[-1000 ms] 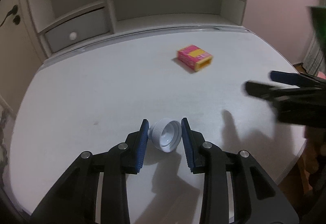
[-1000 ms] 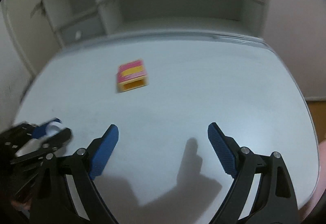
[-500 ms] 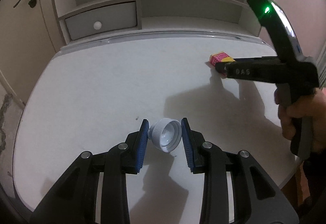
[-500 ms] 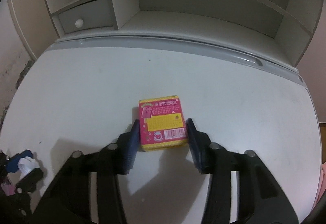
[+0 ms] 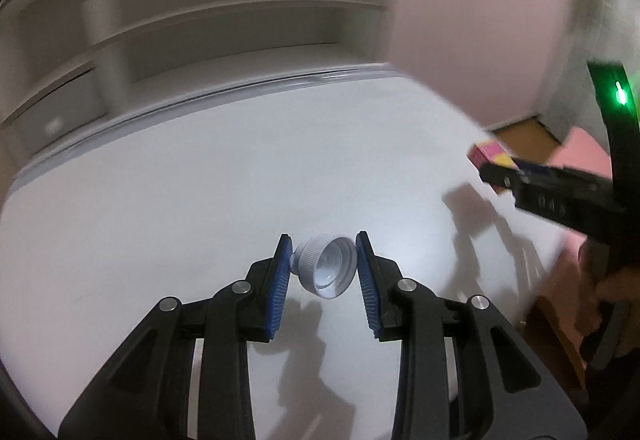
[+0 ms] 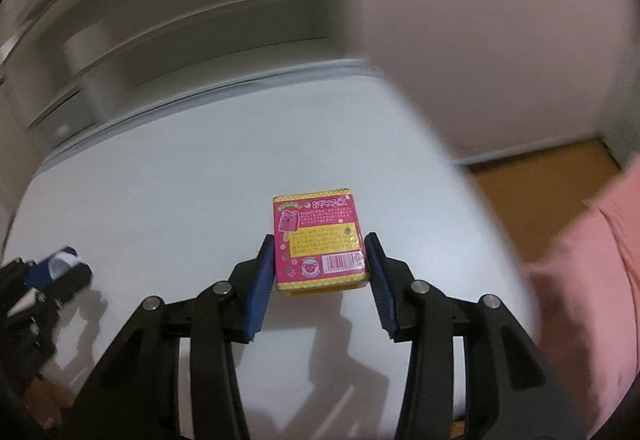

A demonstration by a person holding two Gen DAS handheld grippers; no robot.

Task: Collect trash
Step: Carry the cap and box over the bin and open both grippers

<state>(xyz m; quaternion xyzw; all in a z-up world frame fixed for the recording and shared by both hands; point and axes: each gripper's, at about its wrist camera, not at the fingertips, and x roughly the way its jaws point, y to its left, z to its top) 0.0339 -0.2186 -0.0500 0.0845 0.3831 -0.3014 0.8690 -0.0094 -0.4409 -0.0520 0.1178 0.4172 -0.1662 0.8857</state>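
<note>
My left gripper [image 5: 322, 260] is shut on a white bottle cap [image 5: 326, 271] and holds it above the white table [image 5: 200, 179], open side facing the camera. My right gripper [image 6: 320, 260] is shut on a pink and yellow snack box [image 6: 318, 242] and holds it above the table. The right gripper with the box [image 5: 490, 153] shows at the right of the left wrist view. The left gripper with the cap [image 6: 64, 262] shows at the far left of the right wrist view.
A white shelf unit [image 5: 220, 23] with a drawer stands along the table's far edge. A pink wall [image 5: 480, 19] is at the right. Wooden floor [image 6: 532, 167] and a pink object [image 6: 592, 260] lie beyond the table's right edge.
The right gripper has closed on the snack box and lifted it off the table. Both grippers have swung to the right with their loads; the view is blurred by motion.
</note>
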